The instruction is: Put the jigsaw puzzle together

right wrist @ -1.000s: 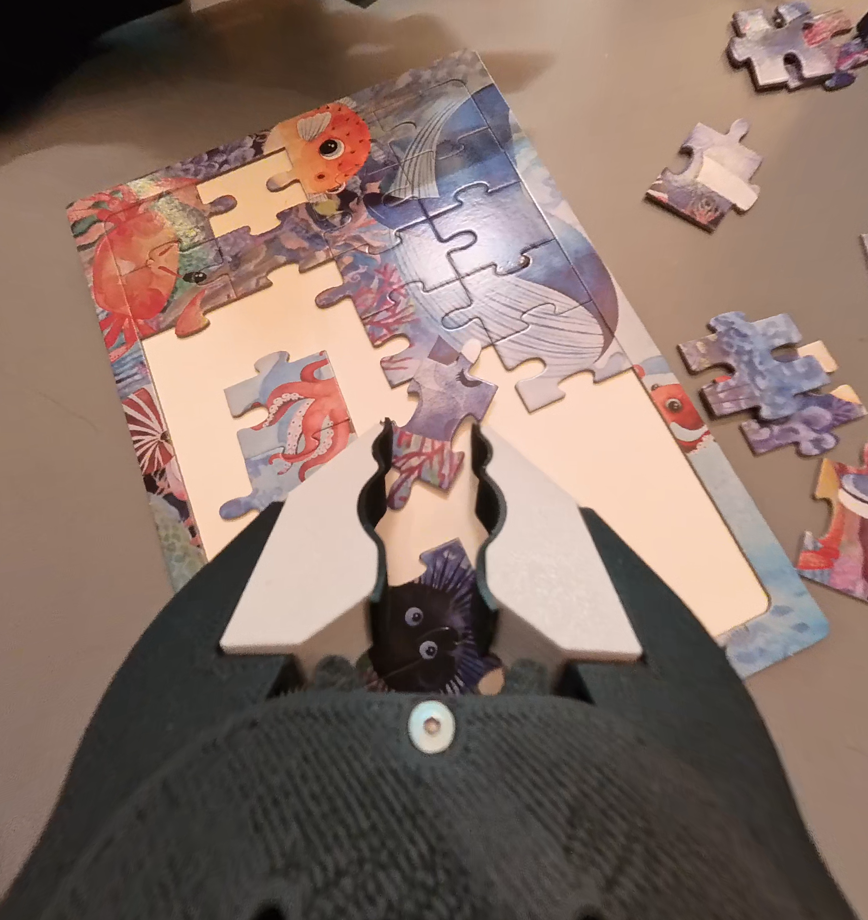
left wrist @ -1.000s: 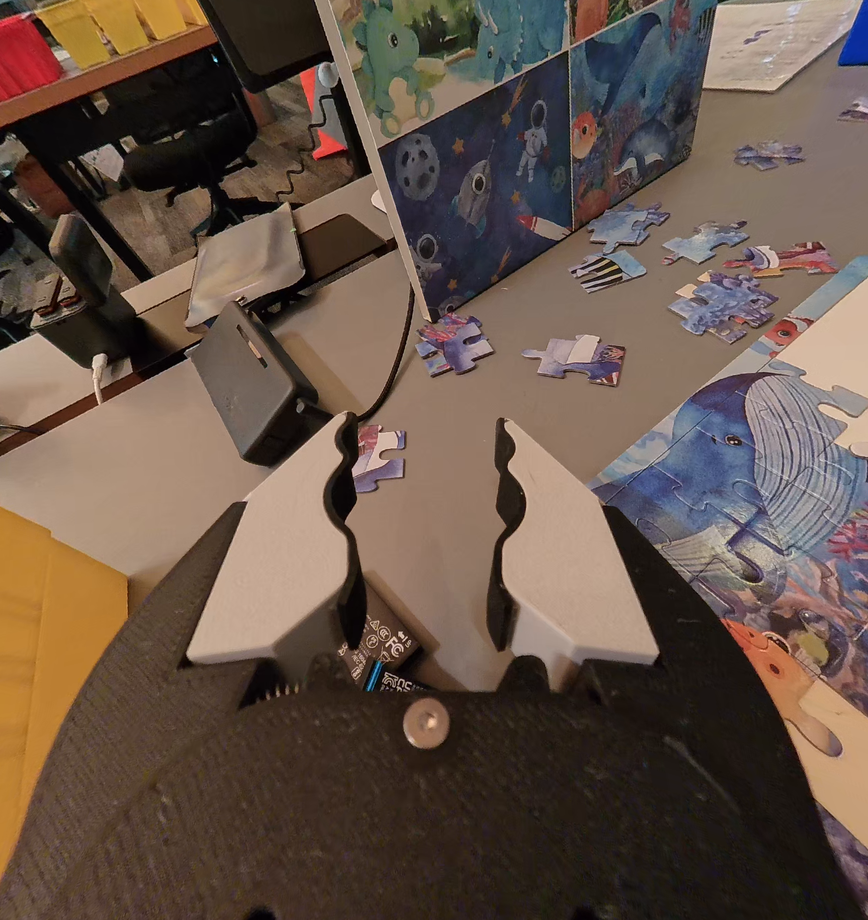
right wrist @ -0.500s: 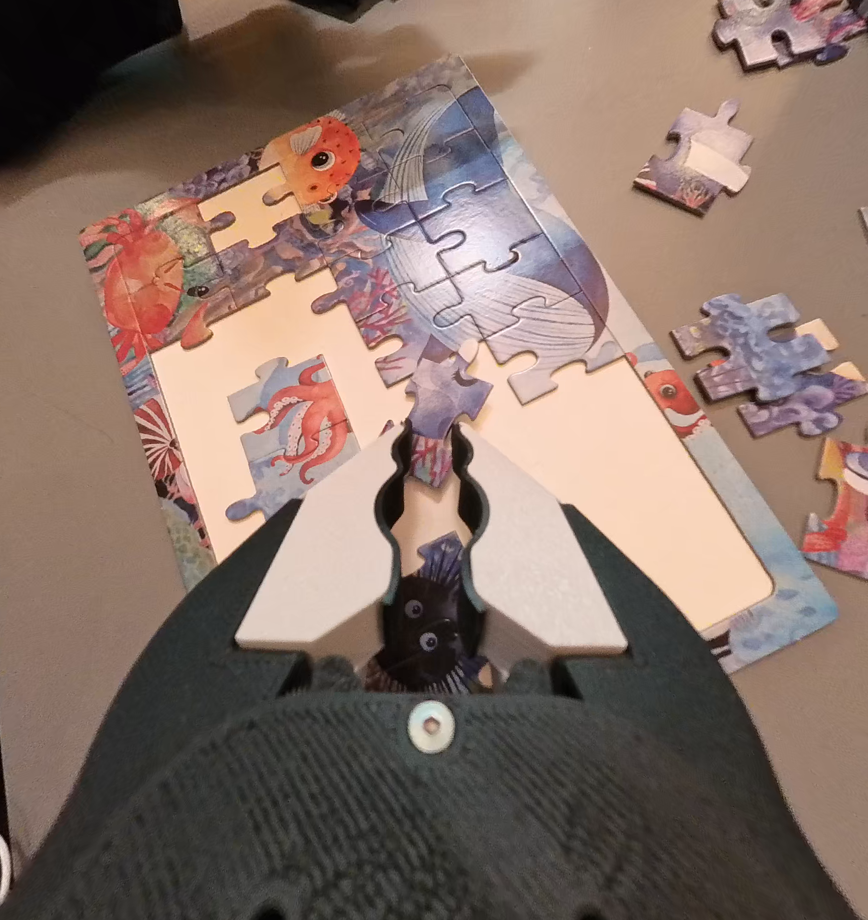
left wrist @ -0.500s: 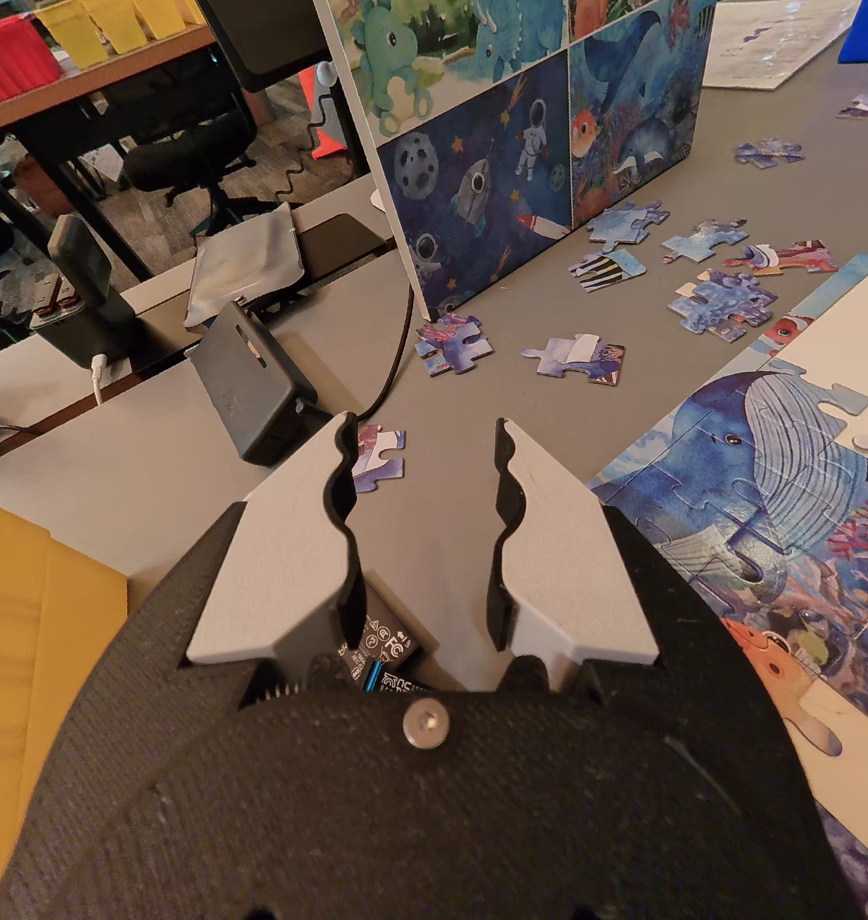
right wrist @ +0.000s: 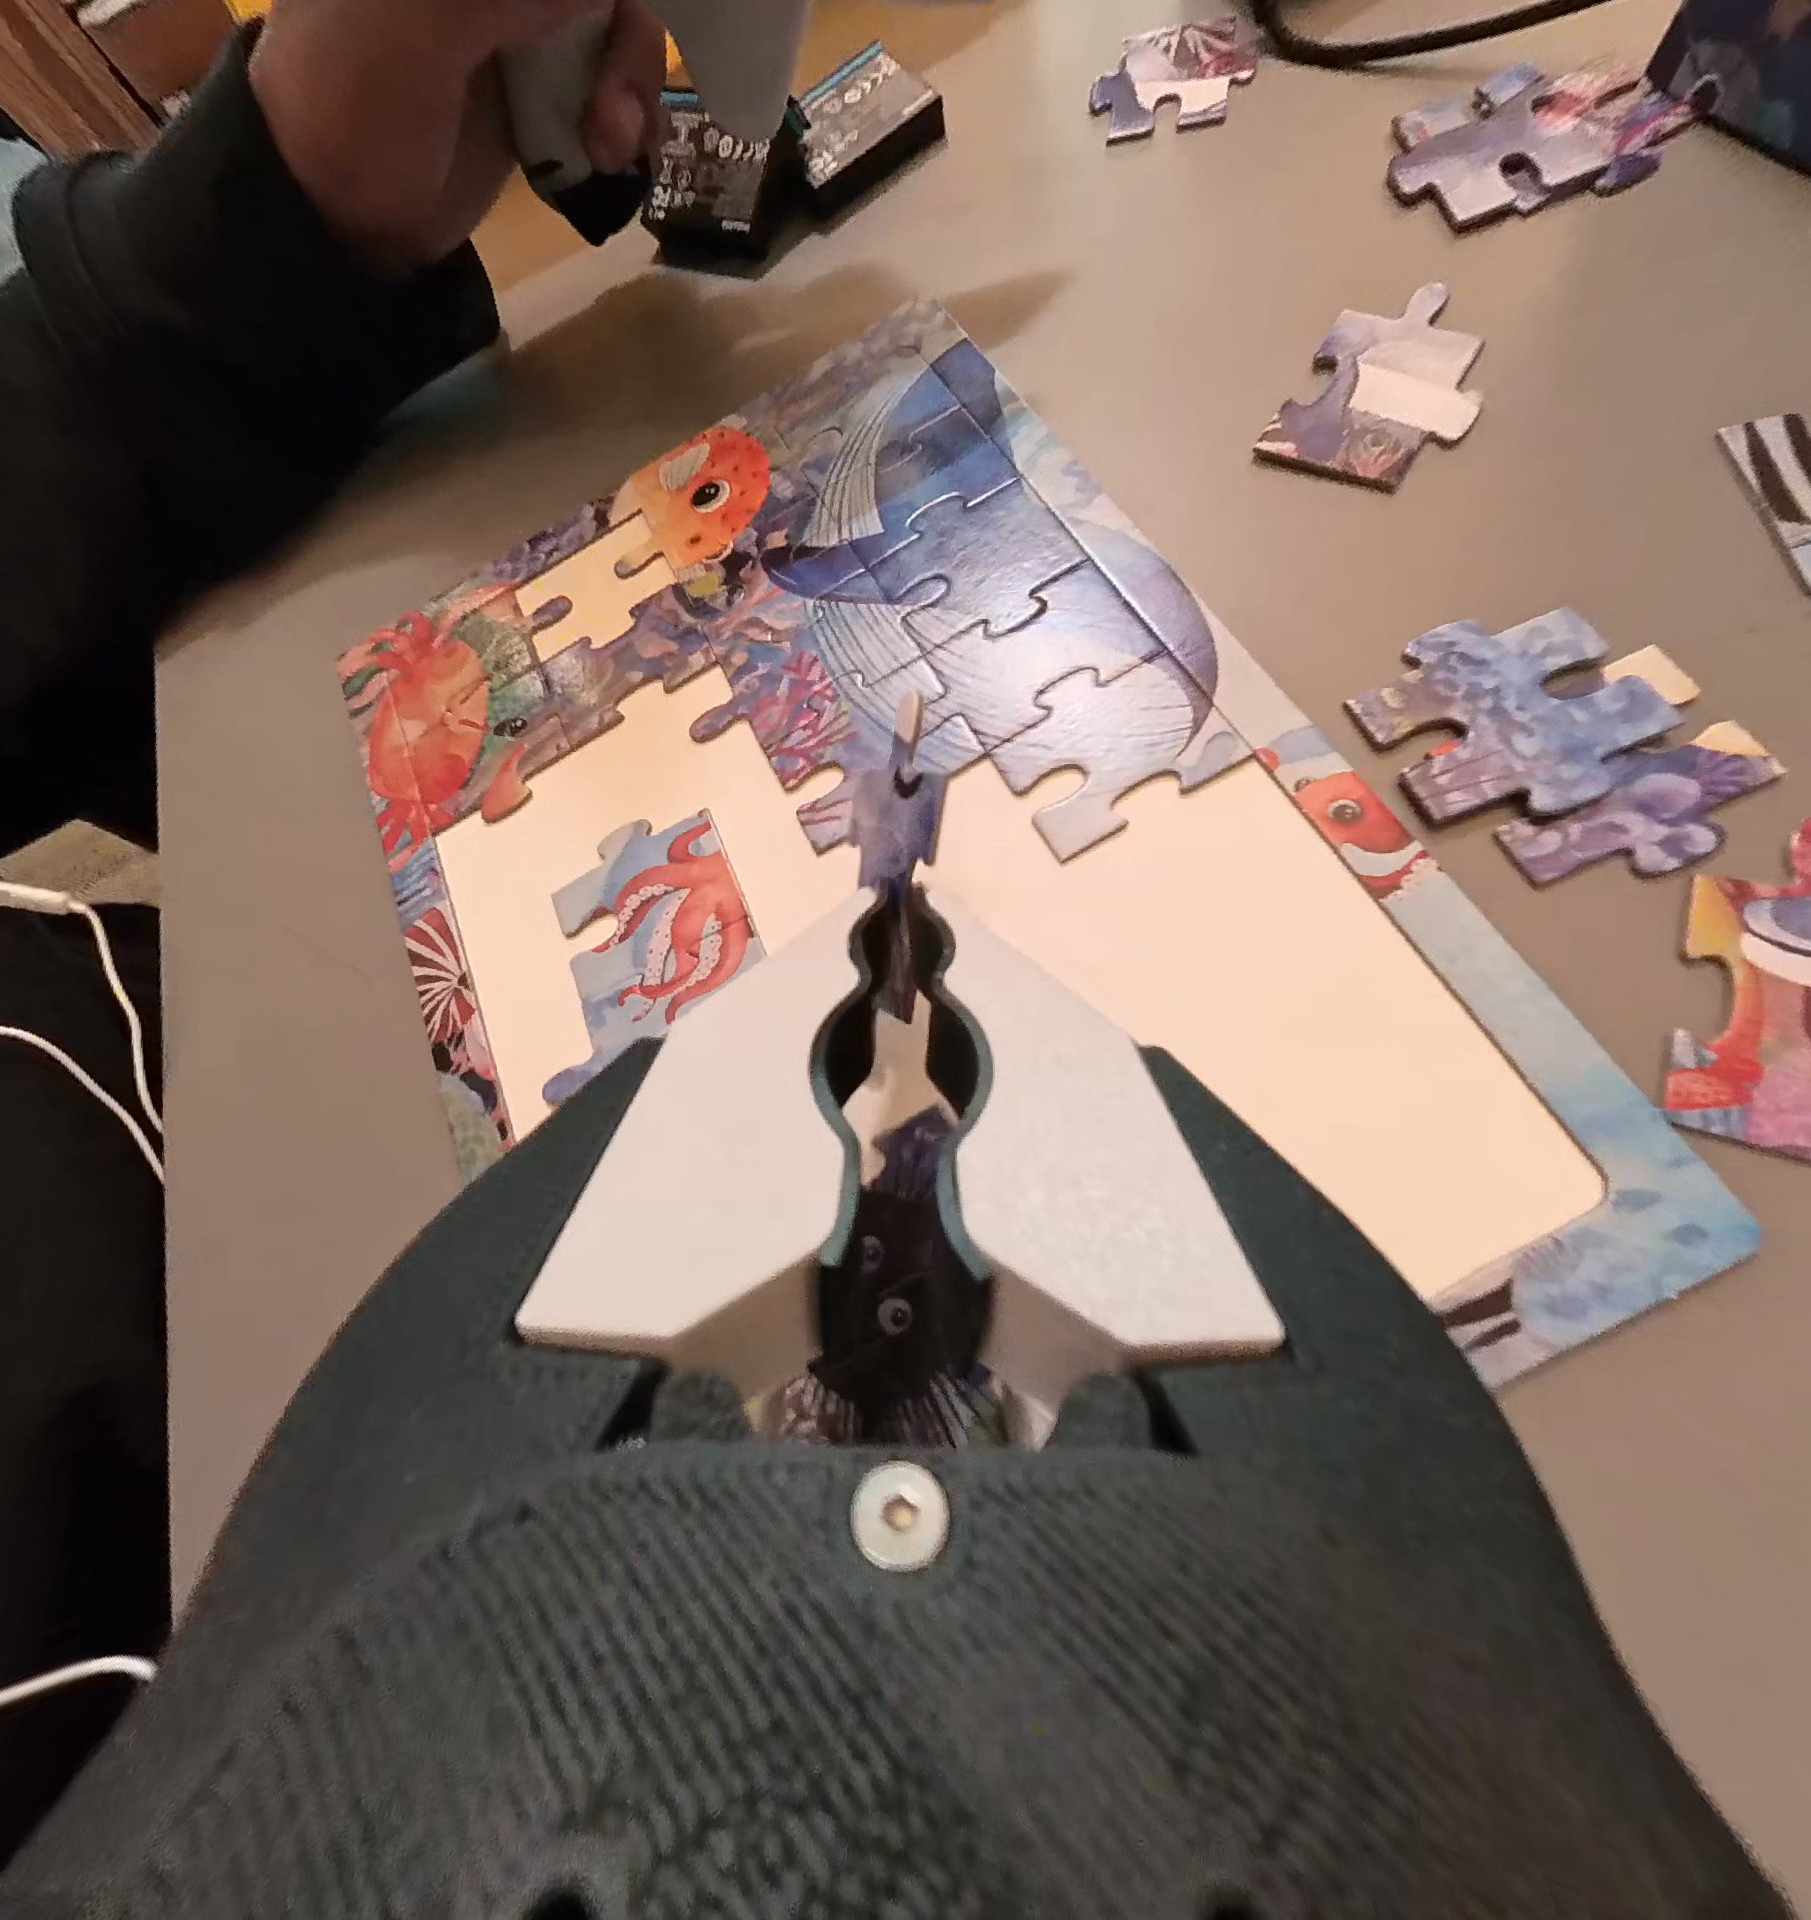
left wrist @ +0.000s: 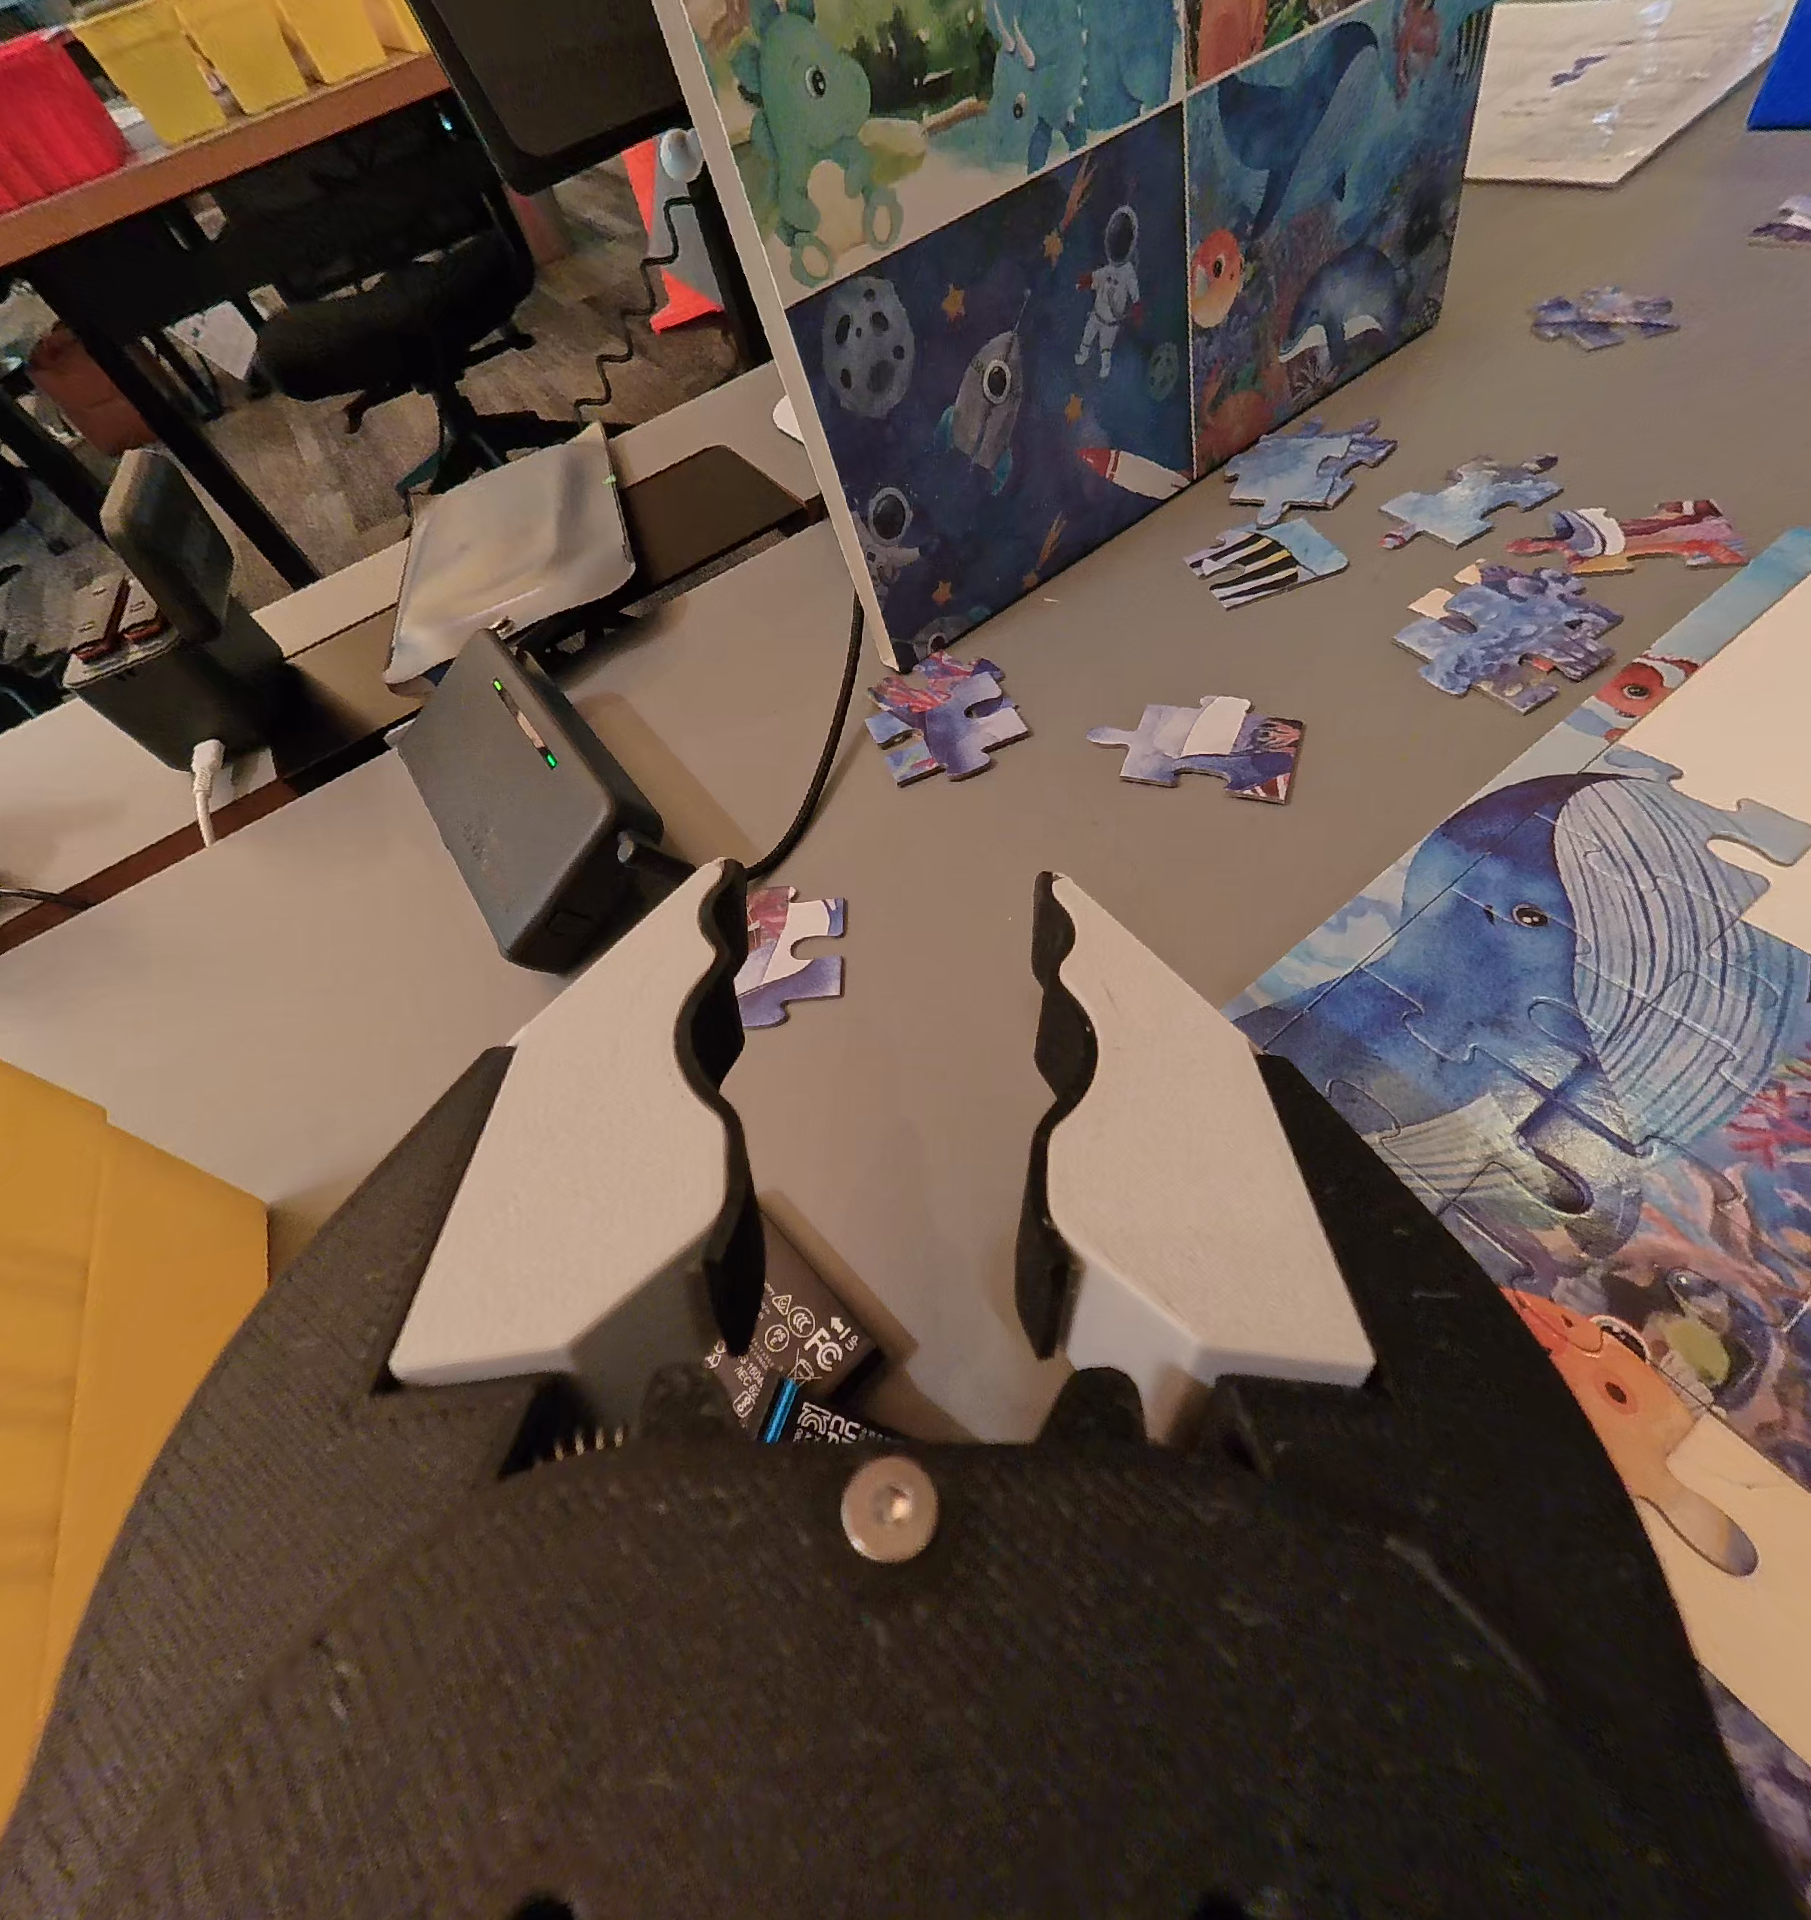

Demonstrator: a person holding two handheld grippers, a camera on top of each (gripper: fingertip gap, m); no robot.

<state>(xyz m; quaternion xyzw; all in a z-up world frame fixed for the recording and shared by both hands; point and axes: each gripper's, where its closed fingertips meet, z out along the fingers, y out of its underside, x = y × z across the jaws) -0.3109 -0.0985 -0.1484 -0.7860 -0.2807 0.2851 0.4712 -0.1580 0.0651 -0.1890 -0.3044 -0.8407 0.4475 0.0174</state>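
Observation:
The sea-scene puzzle board (right wrist: pixel 1192 987) lies on the grey table, with the whale, crab and orange fish pieces fitted in its far part. An octopus piece (right wrist: pixel 662 914) lies loose in the bare area. My right gripper (right wrist: pixel 896 909) is shut on a blue-purple puzzle piece (right wrist: pixel 896 821), held edge-on and raised above the board's middle. My left gripper (left wrist: pixel 885 894) is open and empty over bare table, left of the board (left wrist: pixel 1774 675). A loose piece (left wrist: pixel 792 956) lies just past its left finger.
Loose pieces lie right of the board (right wrist: pixel 1545 717), (right wrist: pixel 1368 390), (right wrist: pixel 1774 1029) and near the upright puzzle box (left wrist: pixel 1088 312). A black power pack (left wrist: pixel 522 810) with a cable and a yellow sheet (left wrist: pixel 49 1299) sit left. A person's hand (right wrist: pixel 413 114) is at the far left. There is about 25 centimetres between the tips of the two grippers. From my left tips it is roughly 12 centimetres to the black power pack (left wrist: pixel 522 810); from my right, 35 centimetres.
My right gripper has shut fully on the blue-purple piece, lifted it off the board and turned it edge-on while pulling back. My left gripper has not moved.

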